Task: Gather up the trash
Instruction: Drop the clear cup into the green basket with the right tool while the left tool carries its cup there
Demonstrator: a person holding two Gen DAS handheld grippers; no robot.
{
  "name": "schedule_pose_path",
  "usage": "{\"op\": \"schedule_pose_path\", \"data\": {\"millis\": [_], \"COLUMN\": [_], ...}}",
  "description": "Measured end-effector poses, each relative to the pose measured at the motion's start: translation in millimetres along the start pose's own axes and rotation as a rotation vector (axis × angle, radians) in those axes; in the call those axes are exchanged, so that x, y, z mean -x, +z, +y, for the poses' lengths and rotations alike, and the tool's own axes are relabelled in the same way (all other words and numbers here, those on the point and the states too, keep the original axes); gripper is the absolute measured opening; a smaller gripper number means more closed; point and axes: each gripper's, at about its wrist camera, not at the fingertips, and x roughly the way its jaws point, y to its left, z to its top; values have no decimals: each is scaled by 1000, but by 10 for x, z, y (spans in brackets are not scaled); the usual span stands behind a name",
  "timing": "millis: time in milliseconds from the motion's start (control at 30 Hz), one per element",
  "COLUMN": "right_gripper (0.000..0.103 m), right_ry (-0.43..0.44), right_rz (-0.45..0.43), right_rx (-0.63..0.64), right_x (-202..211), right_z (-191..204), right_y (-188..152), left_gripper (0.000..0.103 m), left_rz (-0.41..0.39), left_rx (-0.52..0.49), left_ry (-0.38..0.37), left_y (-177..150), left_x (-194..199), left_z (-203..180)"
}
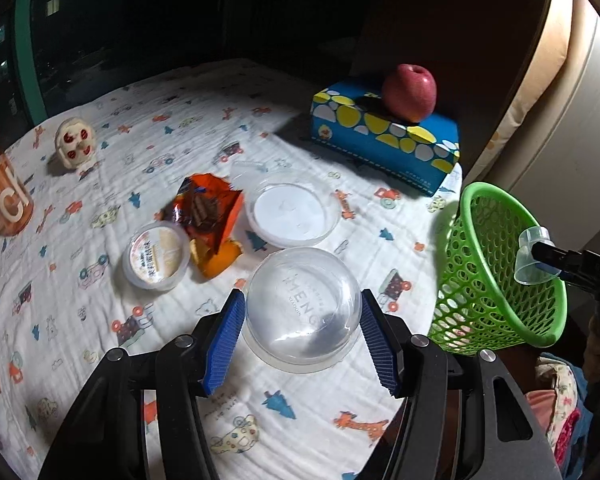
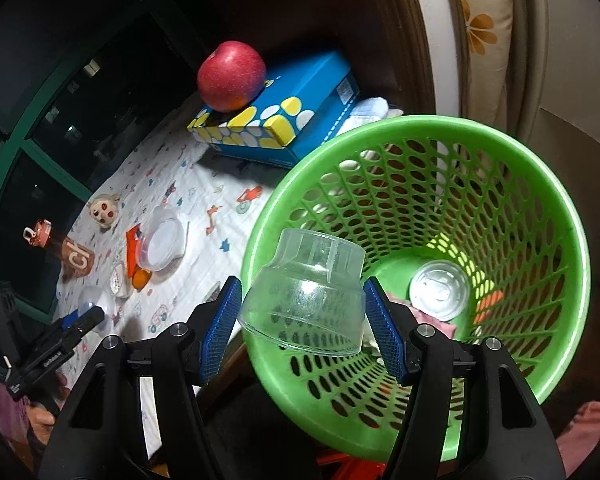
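Observation:
My left gripper [image 1: 302,304] is shut on a clear plastic dome lid [image 1: 304,300], its blue pads pressing the lid's sides just above the patterned cloth. My right gripper [image 2: 303,286] is shut on a clear plastic cup [image 2: 304,300], tilted over the near rim of the green mesh basket [image 2: 420,124]. A clear round lid [image 2: 440,290] and some scraps lie in the basket's bottom. In the left wrist view the basket [image 1: 500,280] hangs tilted off the table's right edge, with the cup [image 1: 534,256] at its rim. An orange snack wrapper [image 1: 208,208], a small pudding cup [image 1: 156,256] and a white round tub [image 1: 292,212] lie on the cloth.
A blue tissue box [image 1: 384,136] with a red apple [image 1: 409,92] on top stands at the back right. A pale toy figure [image 1: 75,148] and an orange bottle [image 1: 4,192] are at the left. A piece of orange peel [image 1: 216,260] lies beside the wrapper.

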Motion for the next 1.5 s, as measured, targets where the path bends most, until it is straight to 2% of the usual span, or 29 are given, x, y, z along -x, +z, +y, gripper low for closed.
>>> {"op": "schedule_pose_path", "data": {"millis": [233,467,800,1167,1500], "right_gripper": [64,65,68,72,73], "right_ry": [-108,-151,-150,-164,-154], "right_rz": [-28,-45,-83,-137,-155], "right_rx": [27,3,-22,-24,-44], "right_x": [47,107,350,684,798], "right_z": [-277,-550,-775,-934,-1021], "right_y": [19,29,-38,-186,-263], "left_gripper": [56,56,56,56,57], "left_rz": [-18,-24,-2,70,117], "left_rx": [-77,-154,-244,-327,-354], "left_ry": [-45,-85,-134,-165,-214], "left_y": [223,390,507,441,314], "left_x": [38,10,-153,-487,-609], "left_z": [-463,-942,-1568,-2181,-2468]}}
